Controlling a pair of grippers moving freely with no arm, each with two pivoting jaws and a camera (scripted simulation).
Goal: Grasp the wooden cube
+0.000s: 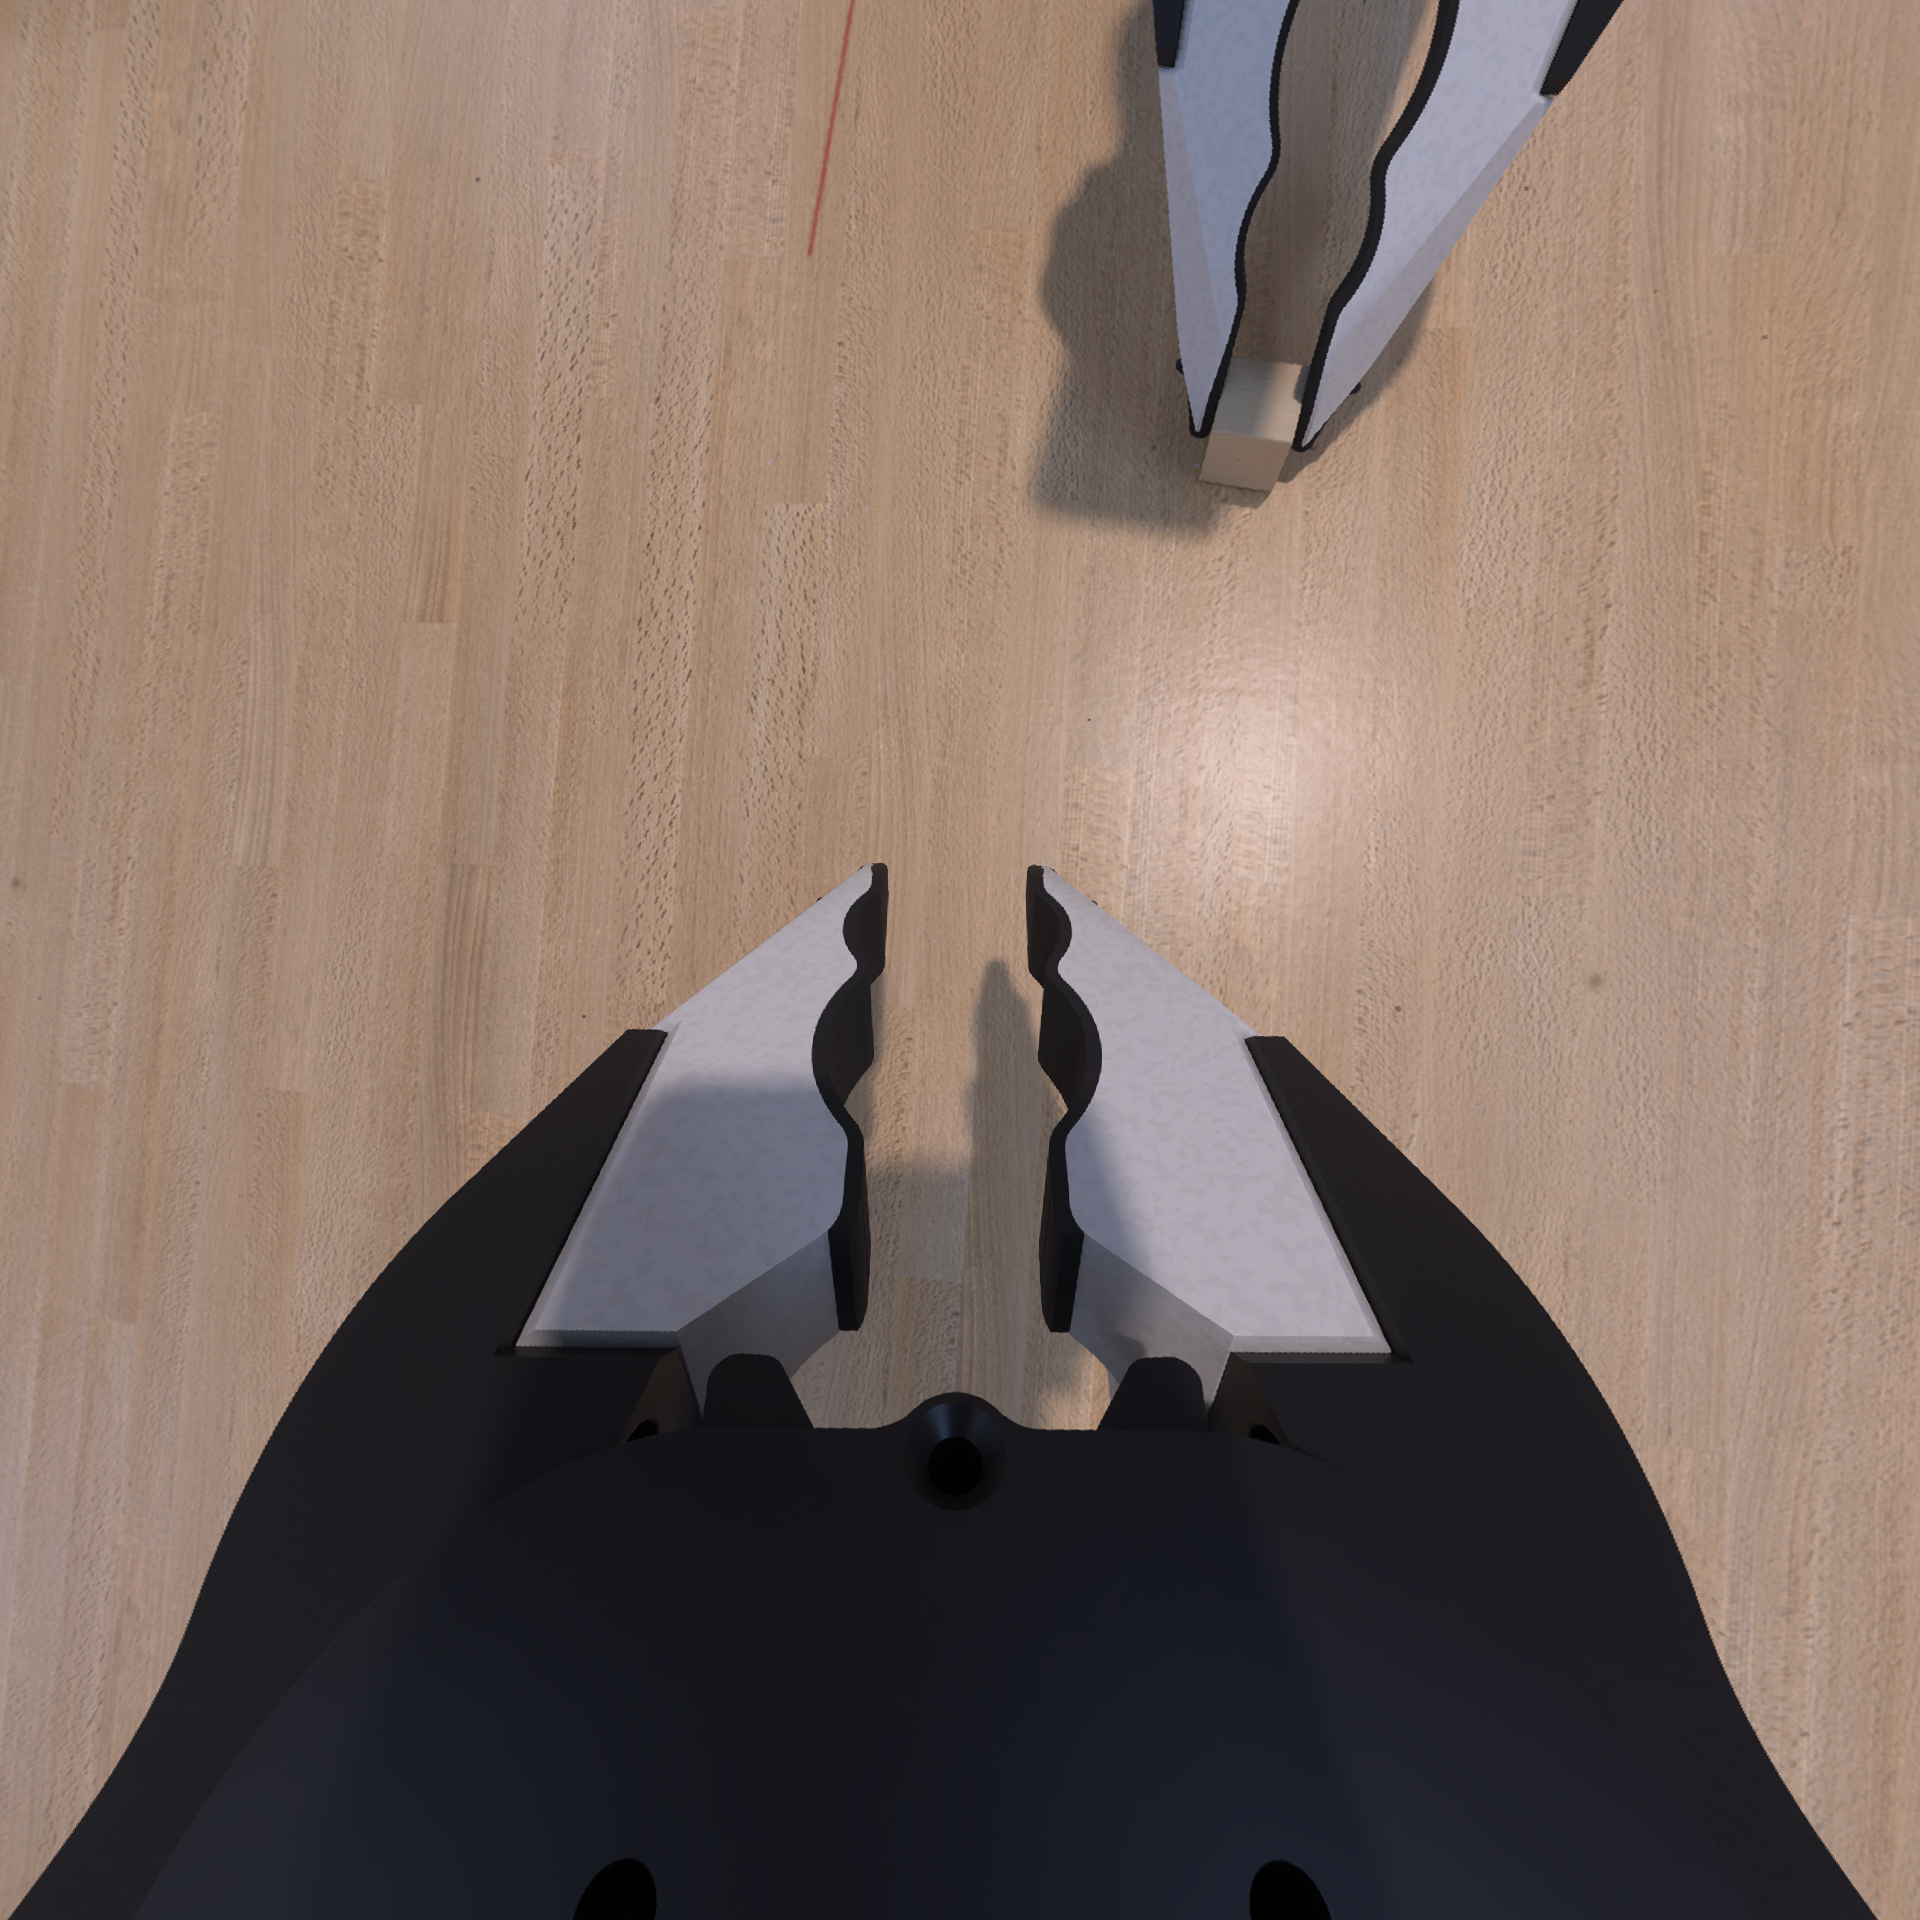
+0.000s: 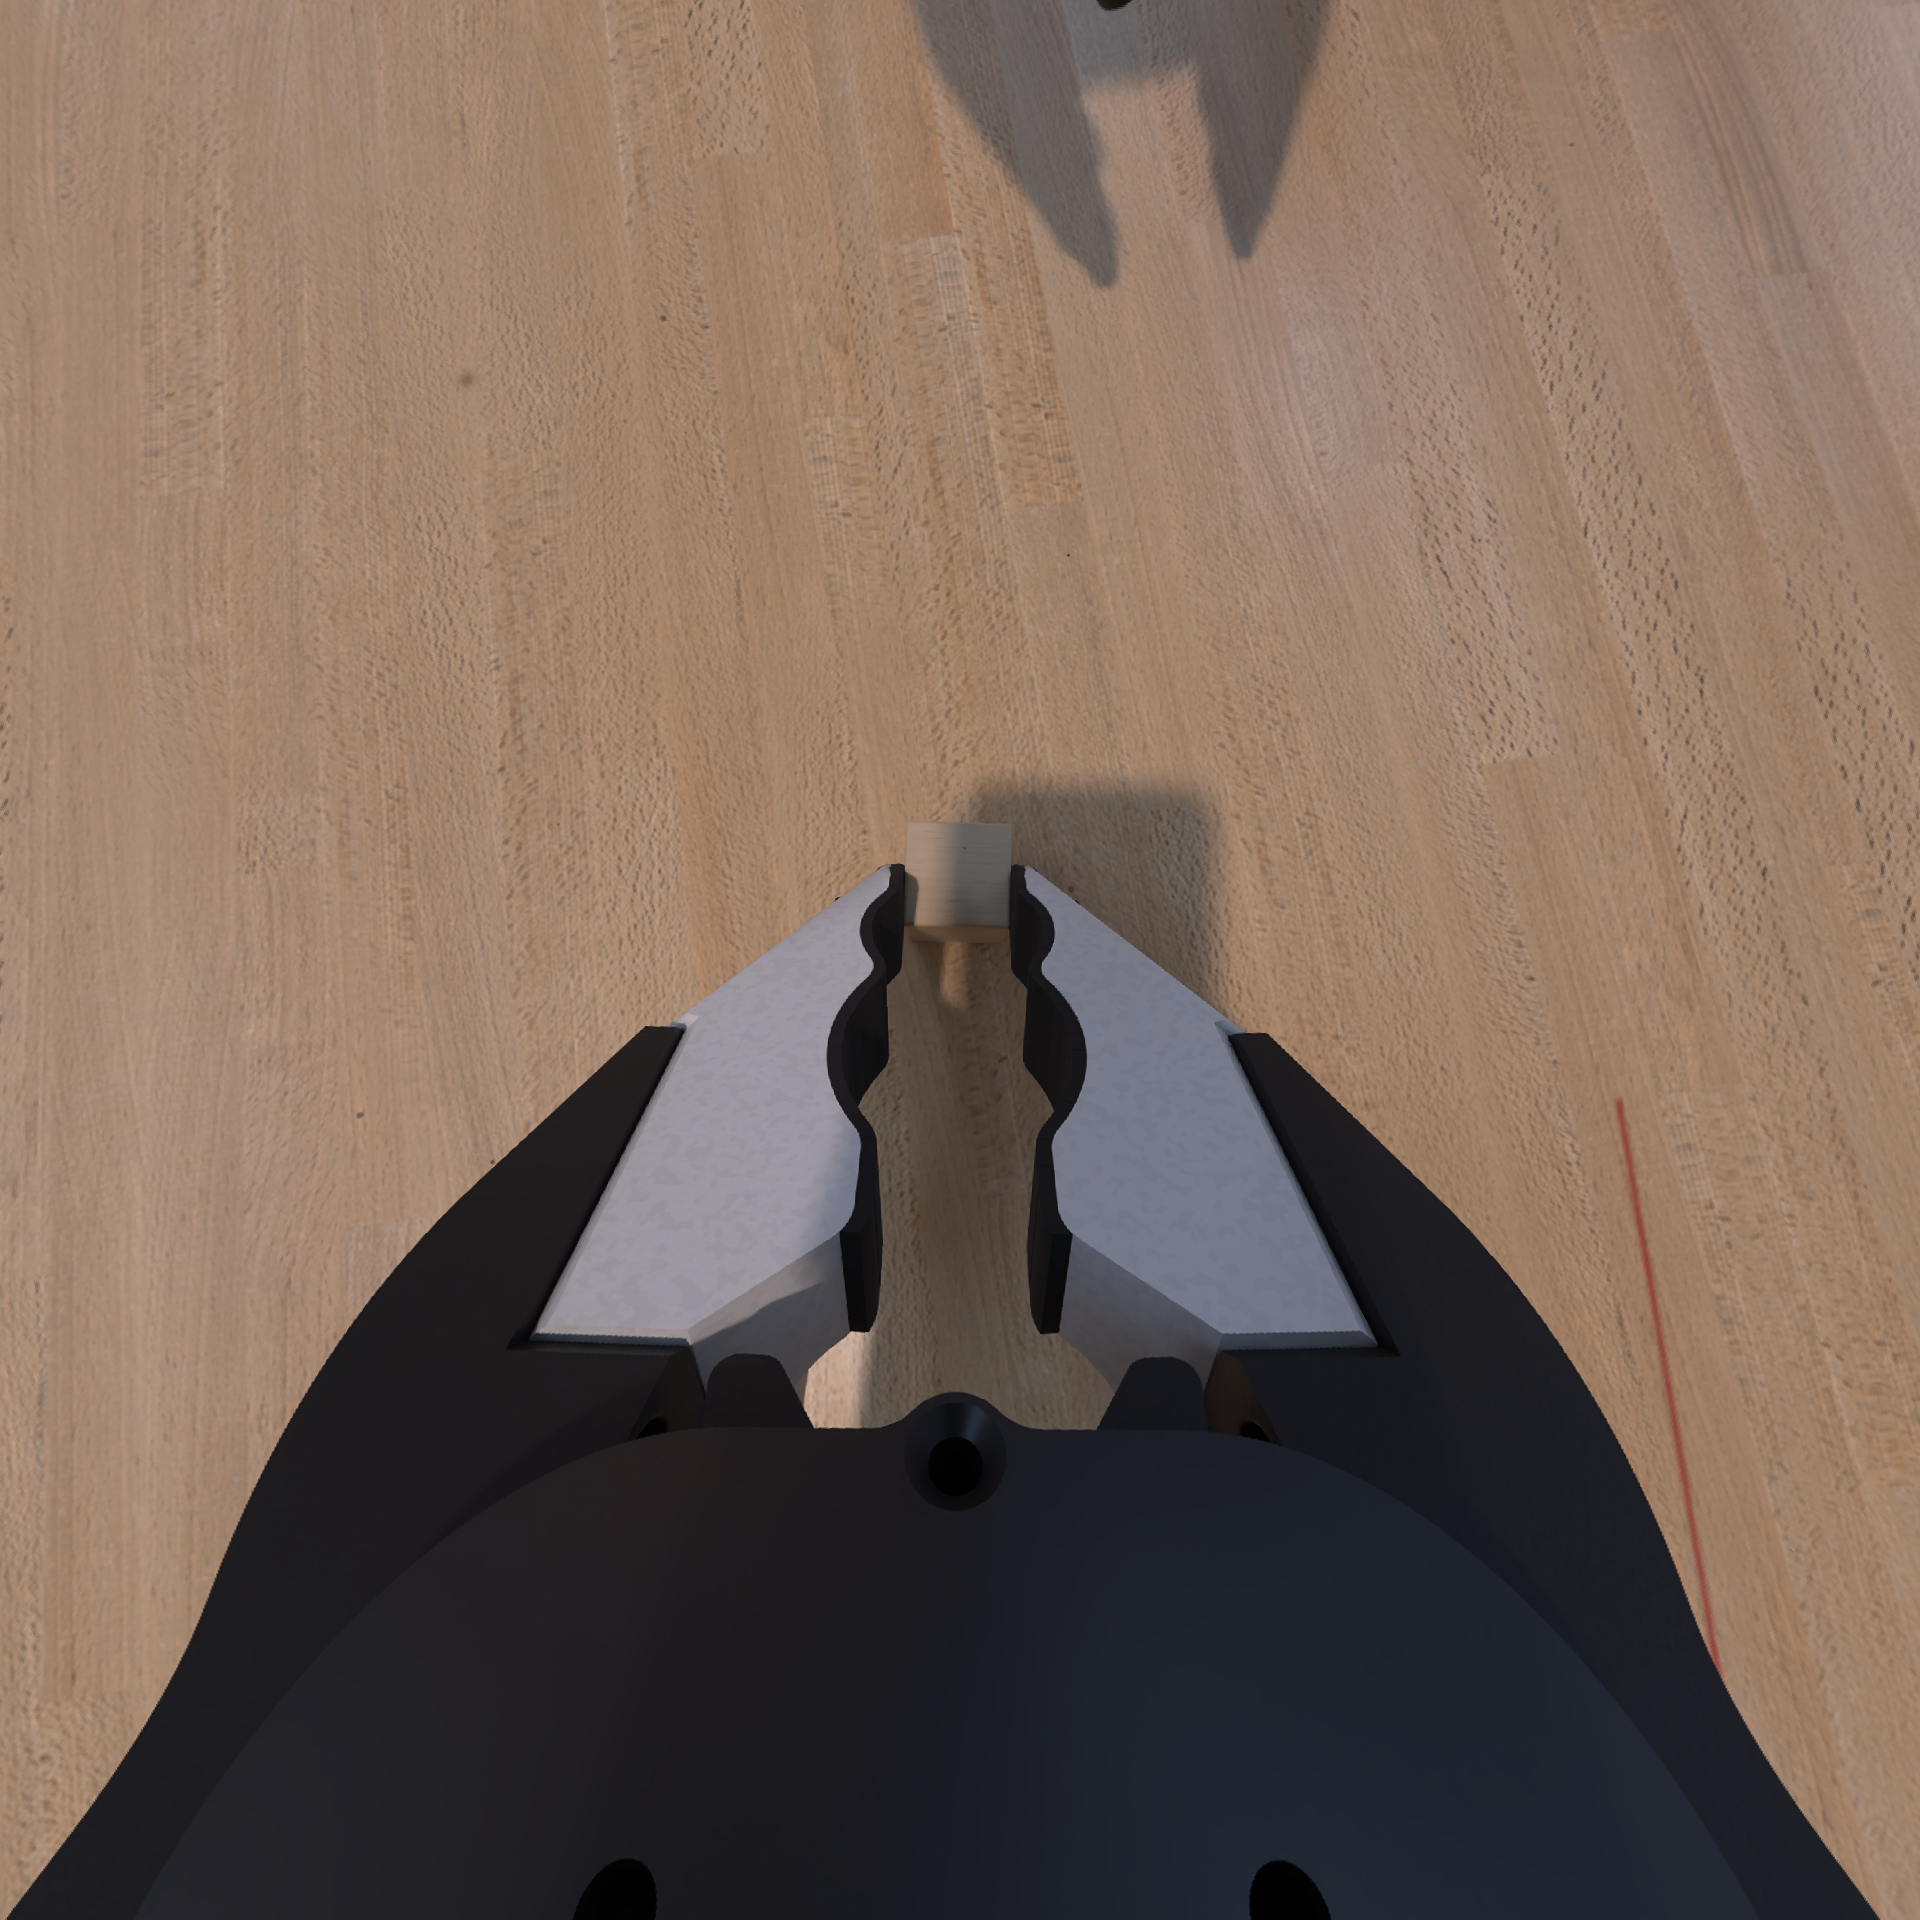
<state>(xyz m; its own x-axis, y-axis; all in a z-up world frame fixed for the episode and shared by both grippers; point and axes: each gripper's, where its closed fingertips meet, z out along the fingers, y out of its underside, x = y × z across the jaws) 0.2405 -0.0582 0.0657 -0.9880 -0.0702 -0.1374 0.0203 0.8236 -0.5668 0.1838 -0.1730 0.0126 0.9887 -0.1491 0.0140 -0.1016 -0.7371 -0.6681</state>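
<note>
The wooden cube (image 2: 958, 864) is small and pale, and sits between the fingertips of my right gripper (image 2: 956, 891). Both black pads touch its sides, so the gripper is shut on it. In the left wrist view the same cube (image 1: 1240, 455) shows at the upper right, clamped between the right gripper's white fingers (image 1: 1252, 428), at or just above the tabletop. I cannot tell whether it is lifted. My left gripper (image 1: 956, 883) hangs over bare table, well short of the cube and to its left. Its jaws stand slightly apart with nothing between them.
The light wooden tabletop (image 1: 416, 623) fills both views. A thin red line (image 1: 831, 125) runs across it at the top of the left wrist view, and it also shows at the right of the right wrist view (image 2: 1662, 1351). The left gripper's shadow (image 2: 1143, 125) lies ahead of the cube.
</note>
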